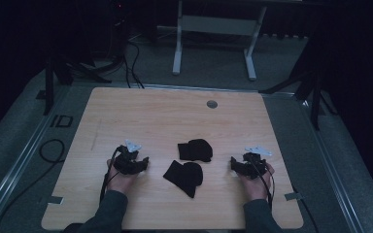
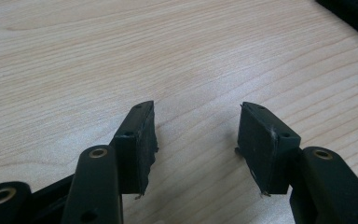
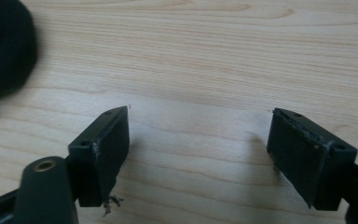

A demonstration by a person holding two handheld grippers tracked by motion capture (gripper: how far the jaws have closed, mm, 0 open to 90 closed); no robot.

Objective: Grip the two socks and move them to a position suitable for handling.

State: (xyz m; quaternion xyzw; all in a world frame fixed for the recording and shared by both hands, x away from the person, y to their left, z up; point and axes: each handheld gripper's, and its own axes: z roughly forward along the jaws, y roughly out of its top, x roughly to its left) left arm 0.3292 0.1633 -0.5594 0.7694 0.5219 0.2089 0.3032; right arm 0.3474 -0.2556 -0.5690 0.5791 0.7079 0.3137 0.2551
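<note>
Two black cloth pieces lie mid-table: one (image 1: 195, 149) farther back, another (image 1: 184, 177) nearer the front and slightly left. My left gripper (image 1: 144, 163) rests on the wood to their left, and my right gripper (image 1: 233, 165) rests to their right. In the left gripper view the left gripper (image 2: 196, 140) stands open over bare wood, with black cloth (image 2: 352, 14) at the top right corner. The right gripper (image 3: 198, 149) is open too, nothing between its jaws, and a black cloth (image 3: 4, 51) sits at the upper left of its view.
The wooden table (image 1: 150, 116) has a round grey grommet (image 1: 212, 104) near its back edge. Tape marks sit at the front corners (image 1: 293, 196). Beyond the table stand a white frame (image 1: 213, 39), dark stands and cables on the floor.
</note>
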